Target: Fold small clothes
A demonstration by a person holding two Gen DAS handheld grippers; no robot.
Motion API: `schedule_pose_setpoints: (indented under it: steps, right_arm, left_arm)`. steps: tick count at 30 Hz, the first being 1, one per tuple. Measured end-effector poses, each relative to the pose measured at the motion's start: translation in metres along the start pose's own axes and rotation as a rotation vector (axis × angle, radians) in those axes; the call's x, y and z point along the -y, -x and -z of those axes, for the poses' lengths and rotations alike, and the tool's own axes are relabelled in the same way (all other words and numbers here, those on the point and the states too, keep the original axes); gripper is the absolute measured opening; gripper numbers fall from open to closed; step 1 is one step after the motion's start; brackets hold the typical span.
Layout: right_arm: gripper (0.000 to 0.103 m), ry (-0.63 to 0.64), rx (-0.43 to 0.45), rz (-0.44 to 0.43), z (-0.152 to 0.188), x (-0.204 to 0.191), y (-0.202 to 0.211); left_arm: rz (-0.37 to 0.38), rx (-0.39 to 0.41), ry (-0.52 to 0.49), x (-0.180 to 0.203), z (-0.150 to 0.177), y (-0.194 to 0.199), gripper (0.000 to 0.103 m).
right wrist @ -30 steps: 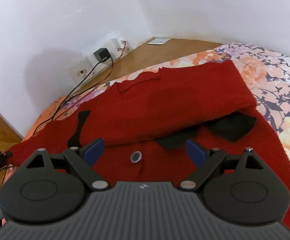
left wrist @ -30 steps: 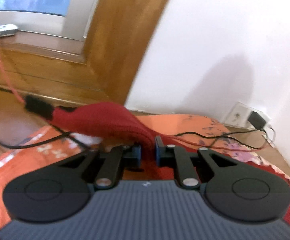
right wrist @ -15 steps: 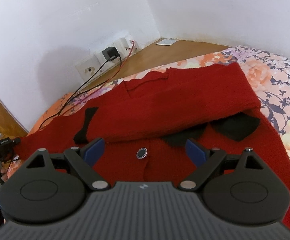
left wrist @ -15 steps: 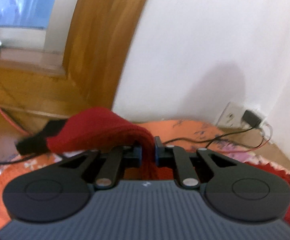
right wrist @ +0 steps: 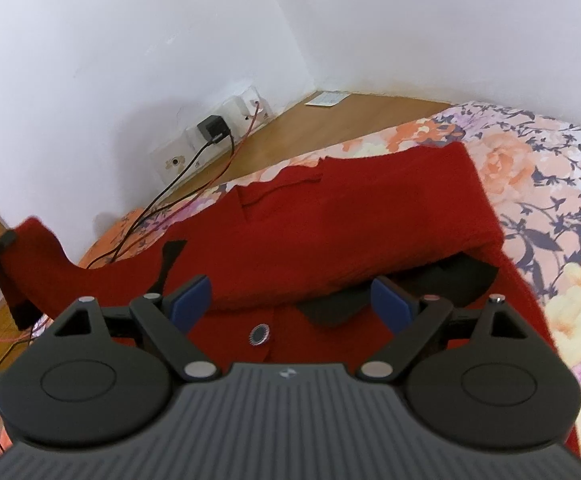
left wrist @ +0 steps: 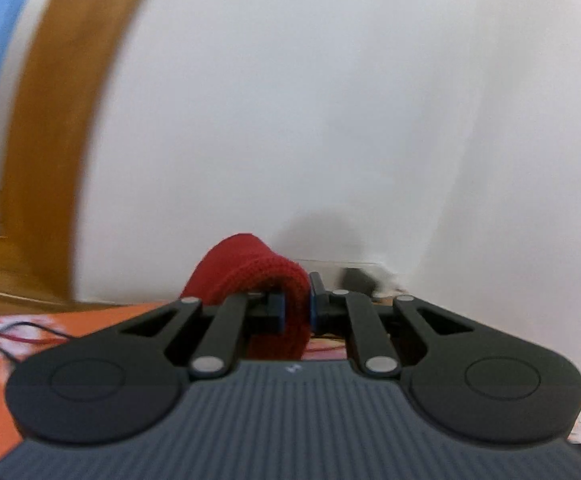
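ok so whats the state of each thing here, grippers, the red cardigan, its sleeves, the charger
left gripper: shut on the left sleeve
left sleeve: lifted off the bed, held up
right gripper: open, empty, above the cardigan
red cardigan: flat on the floral bedsheet
right sleeve: folded across the body
charger: plugged into the wall socket

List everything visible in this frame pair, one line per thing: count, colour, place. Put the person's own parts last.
cardigan: one, red knit with black trim, spread on the bed, one side folded over.
sleeve: one, red, lifted off the bed, pinched in the left gripper.
button: one, dark with silver rim, on the cardigan front.
bedsheet: one, floral orange and purple, under the cardigan.
wall sockets: a row, white, low on the wall.
charger: one, black, plugged in.
cables: black and red, from sockets across the bed.
left gripper: black, fingers shut on the sleeve.
right gripper: black, blue-padded fingers open above the cardigan.
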State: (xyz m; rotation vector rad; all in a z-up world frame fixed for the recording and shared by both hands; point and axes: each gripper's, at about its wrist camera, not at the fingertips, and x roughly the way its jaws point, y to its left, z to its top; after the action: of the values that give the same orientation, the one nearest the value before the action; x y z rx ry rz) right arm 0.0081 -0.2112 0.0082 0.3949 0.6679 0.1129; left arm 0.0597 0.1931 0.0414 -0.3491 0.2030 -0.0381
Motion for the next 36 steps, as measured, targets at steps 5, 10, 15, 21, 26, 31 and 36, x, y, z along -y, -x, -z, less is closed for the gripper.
schedule_pose_setpoints:
  steps: [5, 10, 15, 21, 26, 31, 36]
  right_arm:
    - [0.092, -0.019, -0.005, 0.015, -0.004, 0.016, 0.0]
    - [0.092, -0.036, -0.022, 0.023, -0.004, 0.03, -0.001]
    - [0.092, -0.053, -0.028, 0.036, -0.003, 0.044, 0.0]
    - [0.092, -0.076, -0.051, 0.032, -0.004, 0.056, -0.002]
    - [0.092, -0.055, -0.081, 0.001, -0.007, 0.051, -0.013]
    - [0.093, -0.022, -0.105, -0.067, -0.018, 0.033, -0.028]
    - [0.093, 0.016, -0.149, -0.182, -0.032, 0.003, -0.055]
  left_arm:
    - [0.116, -0.085, -0.017, 0.047, 0.024, -0.017, 0.012]
    - [0.182, -0.201, -0.053, 0.087, 0.062, -0.041, 0.012]
    - [0.224, -0.34, -0.082, 0.099, 0.097, -0.062, 0.014]
    - [0.238, -0.504, -0.109, 0.107, 0.125, -0.079, 0.031]
    - [0.222, -0.536, -0.098, 0.106, 0.126, -0.077, 0.049]
    - [0.201, -0.534, -0.107, 0.099, 0.11, -0.05, 0.053]
    - [0.107, -0.502, -0.117, 0.082, 0.097, -0.027, 0.053]
